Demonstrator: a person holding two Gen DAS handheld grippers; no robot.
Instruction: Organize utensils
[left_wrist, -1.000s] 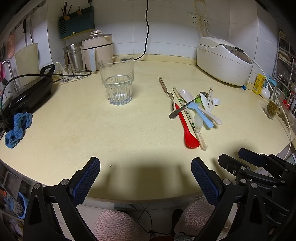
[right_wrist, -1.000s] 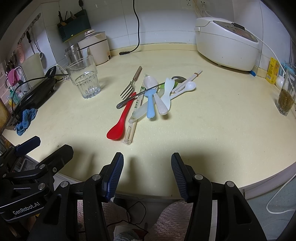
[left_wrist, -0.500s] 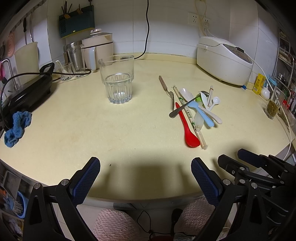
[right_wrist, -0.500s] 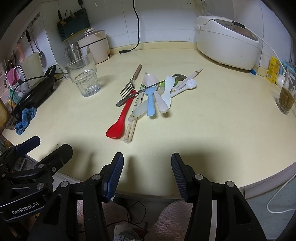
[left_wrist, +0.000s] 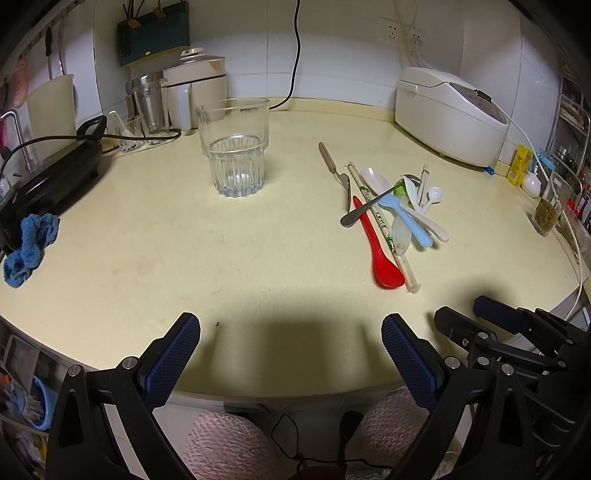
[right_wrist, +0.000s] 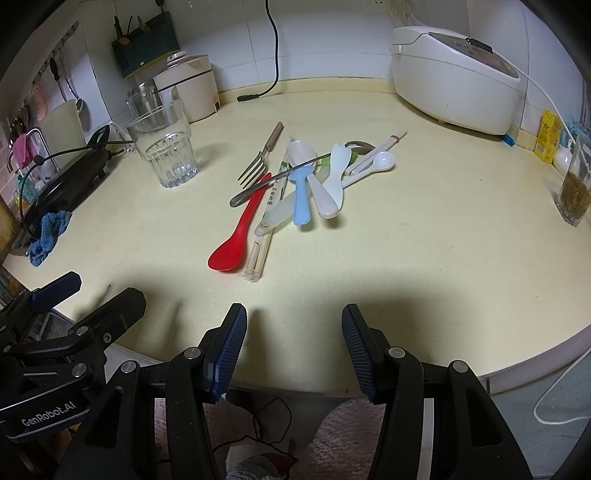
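A heap of utensils lies on the cream counter (left_wrist: 258, 258): a red spoon (left_wrist: 380, 254) (right_wrist: 240, 229), a metal fork (right_wrist: 258, 162), wrapped chopsticks (right_wrist: 267, 218), a blue spoon (right_wrist: 301, 195) and several white spoons. An empty ribbed glass (left_wrist: 236, 147) (right_wrist: 166, 147) stands upright to their left. My left gripper (left_wrist: 290, 354) hangs open over the counter's front edge, well short of the glass. My right gripper (right_wrist: 293, 347) is open too, in front of the heap and holding nothing.
A white rice cooker (right_wrist: 454, 70) sits at the back right, a small glass with green contents (right_wrist: 574, 192) at the far right. A black appliance (left_wrist: 48, 177), a blue cloth (left_wrist: 29, 240) and several containers (left_wrist: 177, 99) crowd the back left.
Both grippers have edged slightly forward toward the counter; the glass and utensils look a little nearer. Nothing on the counter has moved, and both grippers keep the same opening.
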